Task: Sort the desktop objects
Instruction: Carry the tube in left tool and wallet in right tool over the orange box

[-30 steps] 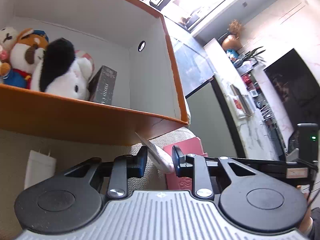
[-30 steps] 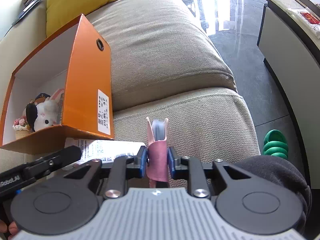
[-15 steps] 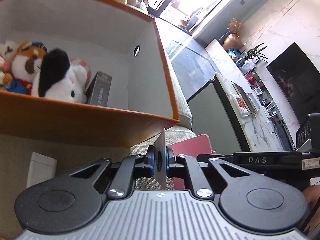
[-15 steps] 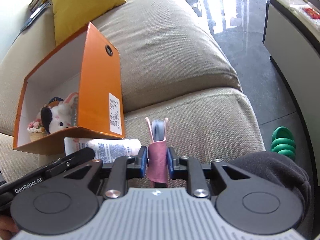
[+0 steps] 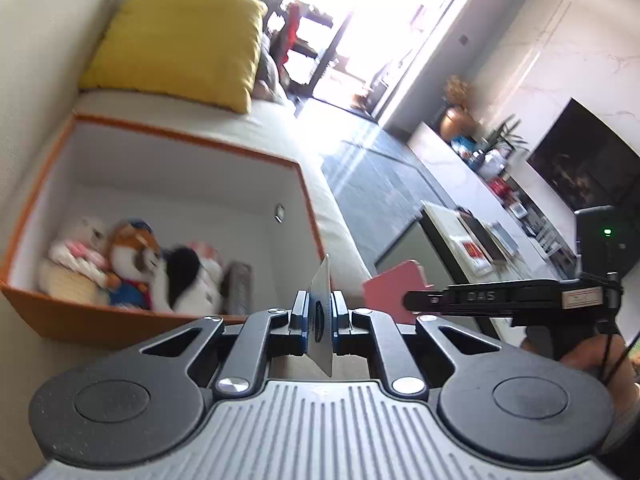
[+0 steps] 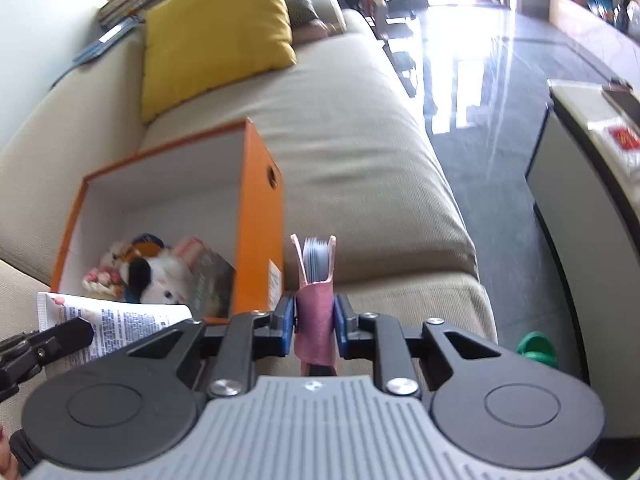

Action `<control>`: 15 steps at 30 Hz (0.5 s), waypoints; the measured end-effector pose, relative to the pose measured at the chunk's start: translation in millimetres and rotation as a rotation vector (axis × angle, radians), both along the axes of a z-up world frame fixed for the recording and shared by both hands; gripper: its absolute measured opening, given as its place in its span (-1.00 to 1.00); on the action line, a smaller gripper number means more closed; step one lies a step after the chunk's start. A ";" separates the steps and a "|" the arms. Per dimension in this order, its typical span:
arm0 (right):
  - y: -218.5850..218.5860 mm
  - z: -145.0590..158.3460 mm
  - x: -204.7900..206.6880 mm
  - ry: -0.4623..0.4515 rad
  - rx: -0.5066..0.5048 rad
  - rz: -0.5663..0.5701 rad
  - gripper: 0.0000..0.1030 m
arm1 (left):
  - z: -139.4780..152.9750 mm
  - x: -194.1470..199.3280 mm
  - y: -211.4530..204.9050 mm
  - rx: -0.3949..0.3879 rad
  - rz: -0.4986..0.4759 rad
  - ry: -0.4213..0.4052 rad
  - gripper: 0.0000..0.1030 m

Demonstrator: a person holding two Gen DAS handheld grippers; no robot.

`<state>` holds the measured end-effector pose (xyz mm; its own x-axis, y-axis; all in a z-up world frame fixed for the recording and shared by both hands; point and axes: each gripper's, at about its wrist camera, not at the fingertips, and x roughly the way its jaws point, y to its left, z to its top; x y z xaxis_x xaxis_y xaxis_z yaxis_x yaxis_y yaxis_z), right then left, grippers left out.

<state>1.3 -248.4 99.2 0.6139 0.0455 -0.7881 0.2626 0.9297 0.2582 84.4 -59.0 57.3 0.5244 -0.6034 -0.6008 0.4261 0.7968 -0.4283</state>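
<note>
My left gripper [image 5: 320, 312] is shut on a thin grey card [image 5: 321, 292], held edge-on above the near right corner of the orange box [image 5: 168, 136]. The box stands on the sofa and holds plush toys [image 5: 132, 264] and a dark small carton [image 5: 239, 288]. My right gripper [image 6: 315, 316] is shut on a pink card holder [image 6: 316, 312] with several cards [image 6: 317, 258] standing in it, right of the box [image 6: 256, 200]. The pink holder also shows in the left wrist view [image 5: 394, 284].
A white tube with printed text [image 6: 116, 320] lies on the sofa before the box. A yellow cushion [image 6: 216, 28] leans at the sofa back. A white coffee table [image 6: 592, 184] stands right of the sofa. A green object [image 6: 538, 348] lies on the floor.
My left gripper closed on a card from the holder and lifted up and back, so the box is now seen from above. My right gripper also rose, still holding the pink holder.
</note>
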 end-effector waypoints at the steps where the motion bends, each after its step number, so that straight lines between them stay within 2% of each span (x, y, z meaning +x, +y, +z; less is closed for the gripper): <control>1: 3.6 8.1 3.0 -0.020 -0.008 0.010 -0.57 | 3.6 2.0 5.4 0.000 0.021 -0.011 -0.78; 7: 31.7 40.3 28.1 -0.111 -0.007 0.081 -0.57 | 16.2 15.7 28.0 -0.016 0.123 -0.037 -0.79; 11: 57.7 31.5 55.2 -0.089 -0.017 0.122 -0.57 | 12.5 20.0 36.8 -0.014 0.163 -0.037 -0.78; 15: 79.0 13.1 82.1 -0.057 -0.108 0.124 -0.57 | 9.1 20.4 45.6 -0.018 0.188 -0.026 -0.79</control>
